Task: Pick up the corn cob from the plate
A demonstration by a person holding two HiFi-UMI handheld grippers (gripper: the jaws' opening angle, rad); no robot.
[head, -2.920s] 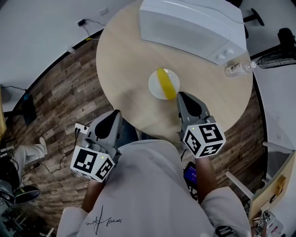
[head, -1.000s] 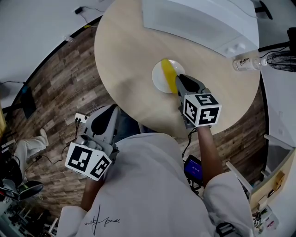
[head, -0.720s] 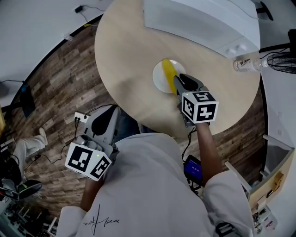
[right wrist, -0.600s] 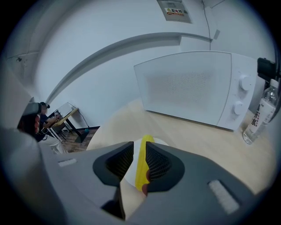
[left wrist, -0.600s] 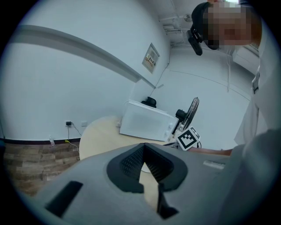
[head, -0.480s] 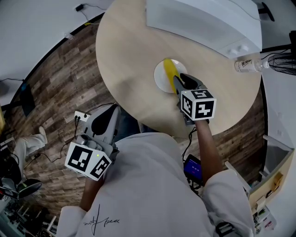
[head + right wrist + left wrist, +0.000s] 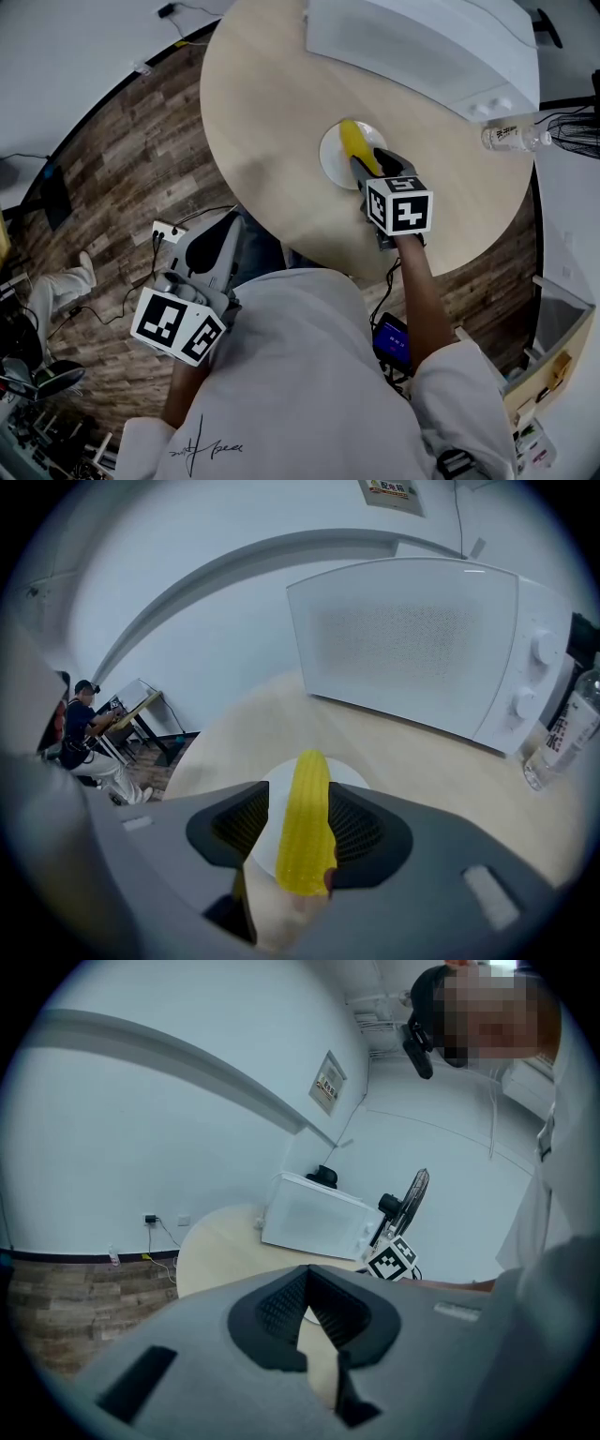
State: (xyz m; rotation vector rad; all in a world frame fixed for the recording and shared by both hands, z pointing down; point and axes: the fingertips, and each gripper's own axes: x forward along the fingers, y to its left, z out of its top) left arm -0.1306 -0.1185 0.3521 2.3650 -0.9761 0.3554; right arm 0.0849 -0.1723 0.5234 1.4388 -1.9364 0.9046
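Observation:
The yellow corn cob point(image 7: 352, 141) lies on a small white plate point(image 7: 330, 167) near the middle of the round table. My right gripper point(image 7: 368, 161) points down over the cob's near end. In the right gripper view the corn cob point(image 7: 305, 827) lies lengthwise between the black pads point(image 7: 356, 827), with a gap at the left pad. The jaws have just been opening and stand open around the cob. The plate point(image 7: 351, 773) shows behind it. My left gripper point(image 7: 217, 246) hangs off the table's near edge, shut and empty point(image 7: 305, 1283).
A white microwave point(image 7: 422, 47) stands at the table's far side, with a clear water bottle point(image 7: 511, 138) at its right end. A fan point(image 7: 577, 122) stands beyond the table edge point(image 7: 272, 216). A person sits at a desk point(image 7: 80, 724) far off.
My right gripper has moved forward and down onto the plate, so the cob's near end now sits between its jaws. The left gripper has stayed where it was.

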